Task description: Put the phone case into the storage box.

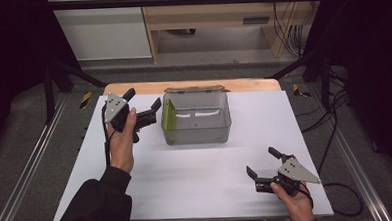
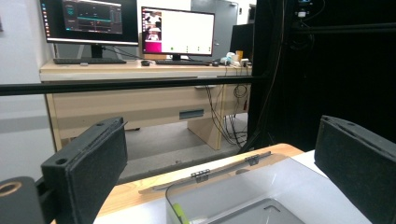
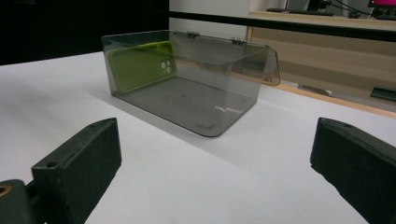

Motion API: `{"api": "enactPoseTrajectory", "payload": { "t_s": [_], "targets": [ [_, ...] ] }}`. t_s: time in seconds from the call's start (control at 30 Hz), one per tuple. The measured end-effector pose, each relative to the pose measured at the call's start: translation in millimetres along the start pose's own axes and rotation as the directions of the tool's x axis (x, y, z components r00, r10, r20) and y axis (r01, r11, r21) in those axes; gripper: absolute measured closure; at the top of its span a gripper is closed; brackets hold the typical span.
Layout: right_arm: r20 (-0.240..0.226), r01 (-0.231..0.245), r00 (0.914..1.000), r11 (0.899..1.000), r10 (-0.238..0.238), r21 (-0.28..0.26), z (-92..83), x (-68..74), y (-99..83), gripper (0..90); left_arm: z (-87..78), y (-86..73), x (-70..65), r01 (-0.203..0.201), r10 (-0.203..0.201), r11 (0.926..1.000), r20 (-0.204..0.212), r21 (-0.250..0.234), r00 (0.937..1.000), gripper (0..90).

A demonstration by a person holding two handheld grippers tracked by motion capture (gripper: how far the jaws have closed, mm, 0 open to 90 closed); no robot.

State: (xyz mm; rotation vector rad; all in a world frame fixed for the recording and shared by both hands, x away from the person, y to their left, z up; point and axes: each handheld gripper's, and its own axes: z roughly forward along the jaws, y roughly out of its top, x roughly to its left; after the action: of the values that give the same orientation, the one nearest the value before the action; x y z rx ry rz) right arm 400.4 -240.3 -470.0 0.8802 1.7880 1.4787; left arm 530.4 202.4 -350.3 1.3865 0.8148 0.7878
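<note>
Green phone case point(image 1: 168, 114) stands on edge inside my clear box point(image 1: 197, 135), against its left wall. My left gripper point(image 1: 143, 109), jaws apart, hovers just beside it; right gripper point(image 1: 263, 163), also apart, waits near the bench point(image 1: 187, 176) front.

The left gripper point(image 1: 142, 104) is held raised, jaws spread wide, by the left hand point(image 1: 121, 141). The right gripper point(image 1: 263, 163) is held low, jaws likewise parted.
</note>
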Motion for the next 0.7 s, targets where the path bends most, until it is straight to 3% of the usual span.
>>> {"api": "enactPoseTrajectory", "payload": {
  "t_s": [0.7],
  "targets": [
    [-0.006, -0.002, 1.0000, 1.000, 0.002, 0.001, 0.5, 0.2, -0.4, 2.0, -13.6, 3.7, 16.1, 0.001, -0.001, 1.0000, -0.023, -0.008, 0.9997, 2.1]
  ]
}}
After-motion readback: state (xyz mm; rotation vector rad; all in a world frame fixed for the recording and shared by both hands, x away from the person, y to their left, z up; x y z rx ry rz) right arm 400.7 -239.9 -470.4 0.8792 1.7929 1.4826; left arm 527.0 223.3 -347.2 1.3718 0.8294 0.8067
